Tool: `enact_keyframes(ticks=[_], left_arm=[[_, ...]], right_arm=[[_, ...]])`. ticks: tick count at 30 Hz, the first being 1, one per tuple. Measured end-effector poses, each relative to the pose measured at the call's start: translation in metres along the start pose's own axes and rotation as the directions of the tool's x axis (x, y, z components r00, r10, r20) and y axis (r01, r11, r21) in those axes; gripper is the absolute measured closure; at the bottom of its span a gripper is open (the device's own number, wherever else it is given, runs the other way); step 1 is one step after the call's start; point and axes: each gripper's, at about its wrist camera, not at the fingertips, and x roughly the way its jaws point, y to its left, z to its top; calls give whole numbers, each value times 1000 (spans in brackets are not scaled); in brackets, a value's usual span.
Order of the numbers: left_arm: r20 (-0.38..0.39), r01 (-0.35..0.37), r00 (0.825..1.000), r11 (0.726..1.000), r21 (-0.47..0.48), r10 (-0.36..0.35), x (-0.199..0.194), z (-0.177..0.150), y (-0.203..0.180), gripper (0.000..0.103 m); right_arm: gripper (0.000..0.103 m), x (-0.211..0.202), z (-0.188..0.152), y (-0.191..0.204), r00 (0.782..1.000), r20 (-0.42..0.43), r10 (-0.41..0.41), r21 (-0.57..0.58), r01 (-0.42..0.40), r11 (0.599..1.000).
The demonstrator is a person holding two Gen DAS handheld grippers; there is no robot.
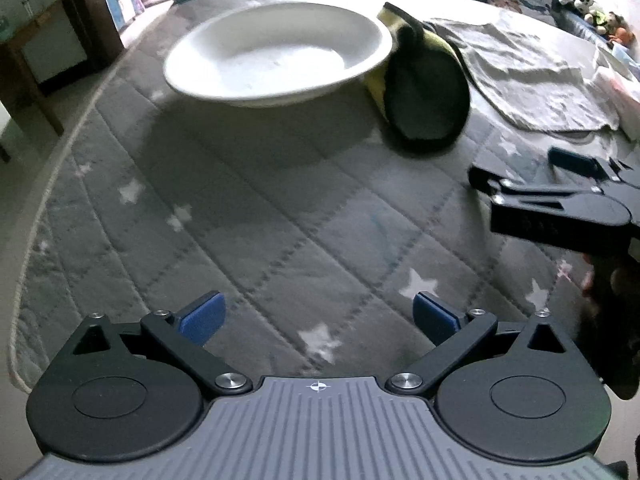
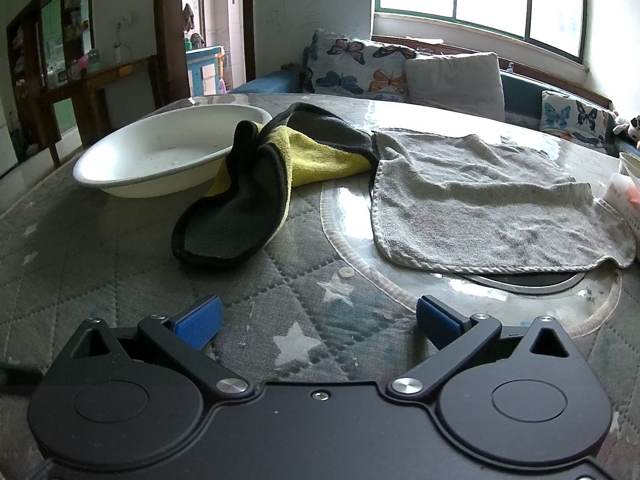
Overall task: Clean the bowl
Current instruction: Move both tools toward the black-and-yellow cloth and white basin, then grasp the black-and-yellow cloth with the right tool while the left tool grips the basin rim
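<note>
Both tongs, left (image 1: 318,316) and right (image 2: 318,320), gape wide and empty over the mat (image 2: 120,280). Bowl (image 2: 160,156) and cloth (image 2: 256,184) sit touching ahead, probably staged for wiping.

White bowl (image 2: 160,160); yellow-and-grey microfibre cloth (image 2: 256,184) edged in black; pale grey towel (image 2: 480,208); grey quilted bench cover (image 2: 120,264) with white stars; butterfly-print cushions (image 2: 360,64); blue gripper pads (image 2: 200,322).

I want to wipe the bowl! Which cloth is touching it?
The yellow-and-grey cloth leans against the white bowl. The pale grey towel lies flat, apart from it.
</note>
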Motion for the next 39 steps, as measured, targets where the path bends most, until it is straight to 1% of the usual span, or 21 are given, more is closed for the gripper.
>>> enact_keyframes(ticks=[3,5,9,13,16,19,23,25,27,29,34,36,39], left_arm=[[15,-14,1000,1000,-1,14,-1,5,5,5],[27,-23,999,1000,-1,23,-2,9,10,10],[47,-30,998,1000,6,29,-1,22,17,15],[74,-37,997,999,29,35,0,35,19,24],[83,-34,996,999,31,31,0,43,23,28],[105,-41,994,998,45,36,1,56,25,29],[123,-53,991,996,70,44,5,69,27,32],[120,-56,992,995,78,46,8,74,28,33],[121,-59,992,994,93,47,11,81,29,36],[129,-56,991,992,109,41,11,86,29,37],[131,-45,991,988,146,26,14,94,27,38],[141,-43,990,983,179,18,16,100,24,38],[152,-42,988,976,215,9,18,103,19,38]], right_arm=[[0,0,4,-1,999,-19,29,-8,-29,1000],[0,-1,7,-2,998,-19,57,-4,-57,998],[0,-2,17,3,995,-13,95,-39,-96,995],[0,1,33,8,994,0,107,-83,-107,991],[0,6,46,8,993,12,119,-102,-117,988],[1,11,58,9,991,21,129,-134,-125,983],[8,21,70,11,990,22,141,-166,-136,977],[9,29,77,12,988,16,155,-183,-149,972],[16,35,81,13,985,10,171,-200,-166,966],[21,40,83,13,981,-3,194,-204,-190,960],[21,46,89,16,976,4,218,-237,-211,948],[21,48,92,17,973,9,230,-245,-220,944],[21,53,94,18,974,4,225,-277,-215,937]])
